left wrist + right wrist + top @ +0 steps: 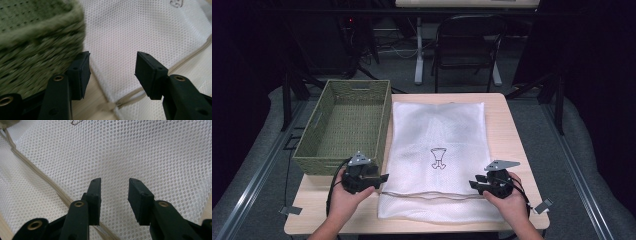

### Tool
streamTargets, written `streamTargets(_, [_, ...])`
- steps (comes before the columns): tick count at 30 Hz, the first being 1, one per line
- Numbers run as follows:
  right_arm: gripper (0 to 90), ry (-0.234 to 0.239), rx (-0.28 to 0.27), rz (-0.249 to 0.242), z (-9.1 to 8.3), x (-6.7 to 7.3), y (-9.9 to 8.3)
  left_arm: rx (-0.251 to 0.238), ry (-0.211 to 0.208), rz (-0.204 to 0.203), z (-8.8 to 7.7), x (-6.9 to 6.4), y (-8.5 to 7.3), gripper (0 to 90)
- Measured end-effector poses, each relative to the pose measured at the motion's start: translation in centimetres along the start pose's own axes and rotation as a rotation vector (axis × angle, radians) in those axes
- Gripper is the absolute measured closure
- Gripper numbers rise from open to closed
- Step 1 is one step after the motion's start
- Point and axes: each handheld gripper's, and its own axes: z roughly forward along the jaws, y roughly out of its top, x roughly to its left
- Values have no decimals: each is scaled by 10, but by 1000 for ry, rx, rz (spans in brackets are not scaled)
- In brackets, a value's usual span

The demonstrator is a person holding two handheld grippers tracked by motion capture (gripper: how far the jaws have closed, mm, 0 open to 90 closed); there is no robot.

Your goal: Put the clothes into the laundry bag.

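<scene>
mesh fills most of what we see: a white netted laundry bag [439, 150] with a beige zipper lies flat on our pale wooden table [514, 125], just right of a green woven basket [344, 125]. our left gripper [382, 179] sits at the bag's left edge near the zipper, jaws apart with nothing between them. our right gripper [474, 182] rests at the right edge, jaws also apart over the mesh, gripping nothing.

The woven green basket [37, 42] at the left gripper view's upper left is motion-blurred and cut off by the frame's edge.
</scene>
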Motion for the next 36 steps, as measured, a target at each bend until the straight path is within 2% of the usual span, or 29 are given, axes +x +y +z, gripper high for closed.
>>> streamTargets(7, [577,-14,-11,-2,-1,1,1,17,41,-30,-13,18,-16,458])
streamTargets(13, [561,-21,-28,-1,-2,0,1,35,87,-5,-21,31,-26,463])
streamTargets(18, [556,-28,-31,-1,-3,0,1,42,101,-27,-24,39,-34,463])
streamTargets(23, [546,-31,-35,-3,-2,0,1,40,146,-16,-25,45,-41,464])
streamTargets(31, [533,-37,-35,-8,0,0,0,37,159,-51,-24,54,-52,469])
streamTargets(36, [532,-41,-44,-9,2,-1,-2,45,170,-52,-22,59,-56,471])
